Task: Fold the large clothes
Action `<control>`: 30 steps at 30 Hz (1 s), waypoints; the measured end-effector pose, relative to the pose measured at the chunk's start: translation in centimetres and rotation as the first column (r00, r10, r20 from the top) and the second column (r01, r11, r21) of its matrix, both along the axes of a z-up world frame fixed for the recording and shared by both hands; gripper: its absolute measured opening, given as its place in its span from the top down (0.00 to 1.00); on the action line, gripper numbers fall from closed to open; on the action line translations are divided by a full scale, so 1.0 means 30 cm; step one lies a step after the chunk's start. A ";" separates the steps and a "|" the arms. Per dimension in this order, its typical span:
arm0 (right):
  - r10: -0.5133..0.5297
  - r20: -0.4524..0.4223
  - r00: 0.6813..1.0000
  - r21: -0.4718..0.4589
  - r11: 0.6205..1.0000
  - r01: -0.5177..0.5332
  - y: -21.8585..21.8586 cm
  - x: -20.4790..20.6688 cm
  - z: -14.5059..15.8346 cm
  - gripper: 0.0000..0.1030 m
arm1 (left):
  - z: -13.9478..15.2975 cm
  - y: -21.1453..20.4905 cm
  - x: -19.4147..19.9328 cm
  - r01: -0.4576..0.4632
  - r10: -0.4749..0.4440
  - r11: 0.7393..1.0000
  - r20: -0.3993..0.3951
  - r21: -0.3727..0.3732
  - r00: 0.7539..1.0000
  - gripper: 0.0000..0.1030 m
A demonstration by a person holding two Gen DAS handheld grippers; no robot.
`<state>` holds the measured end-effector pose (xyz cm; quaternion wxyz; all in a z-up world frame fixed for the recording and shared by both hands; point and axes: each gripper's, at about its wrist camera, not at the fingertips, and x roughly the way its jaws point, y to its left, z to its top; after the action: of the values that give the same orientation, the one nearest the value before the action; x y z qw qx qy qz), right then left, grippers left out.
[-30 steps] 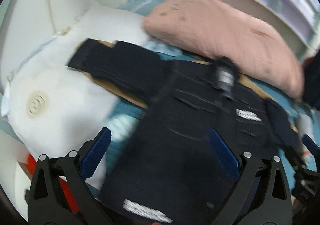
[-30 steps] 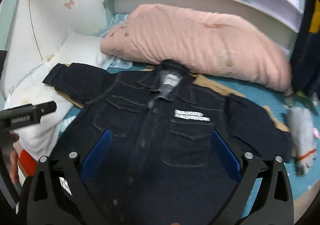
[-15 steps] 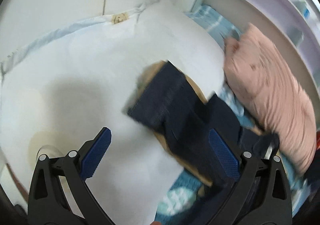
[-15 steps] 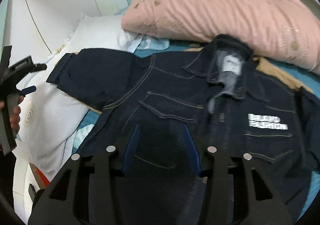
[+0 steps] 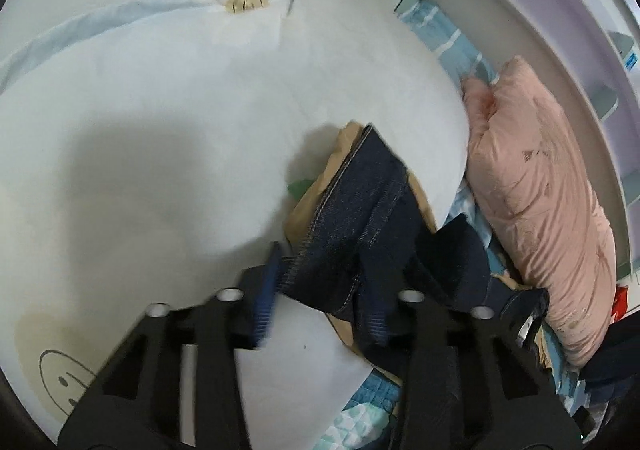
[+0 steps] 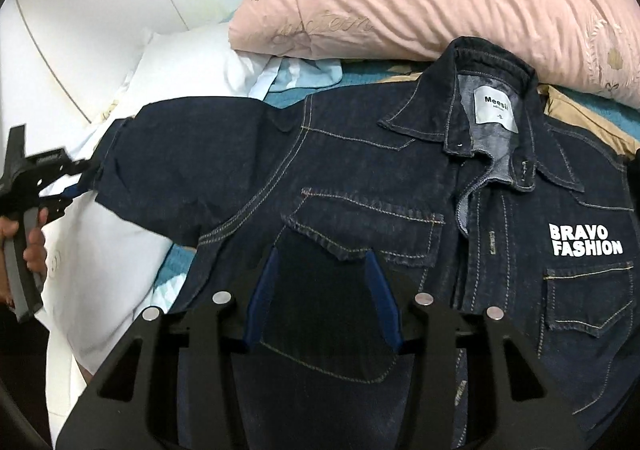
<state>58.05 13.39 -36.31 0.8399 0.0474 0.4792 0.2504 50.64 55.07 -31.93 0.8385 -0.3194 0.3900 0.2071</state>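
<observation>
Left wrist view: your left gripper has just been closing, jaws now clamped on the cuff of the jacket's sleeve, lying over the white pillow. Right wrist view: your right gripper rests on the jacket spread flat on the bed, jaws half apart, pressing the chest denim, no fold visibly pinched. Judged heavy, stiff, unslippery; take it by seams and cuffs.

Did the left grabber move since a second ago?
Yes. The left gripper swung away from the pink pillow, out over the white pillow to the jacket's sleeve cuff, its jaws closing on it.
</observation>
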 end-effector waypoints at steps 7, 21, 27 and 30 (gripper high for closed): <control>0.003 0.006 1.000 0.020 1.000 -0.003 0.048 0.024 -0.001 0.58 | 0.084 -0.030 -0.035 0.042 -0.043 0.999 0.081 0.012 0.996 0.94; 0.060 -0.052 0.997 0.113 0.992 -0.054 0.247 0.155 -0.102 1.00 | 0.454 -0.271 -0.092 0.250 -0.276 0.961 0.372 0.116 0.886 0.95; 0.067 -0.147 0.987 0.121 0.991 -0.050 0.299 0.187 -0.228 1.00 | 0.504 -0.437 -0.021 0.386 -0.401 0.914 0.398 0.120 0.825 0.95; 0.075 -0.157 0.985 0.188 0.981 -0.044 0.267 0.197 -0.216 1.00 | 0.502 -0.564 0.050 0.449 -0.461 0.884 0.393 0.128 0.796 0.95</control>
<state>63.97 21.41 -42.79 0.7818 0.1309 0.5225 0.3140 52.15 38.14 -16.88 0.9309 -0.2408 0.2663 -0.0669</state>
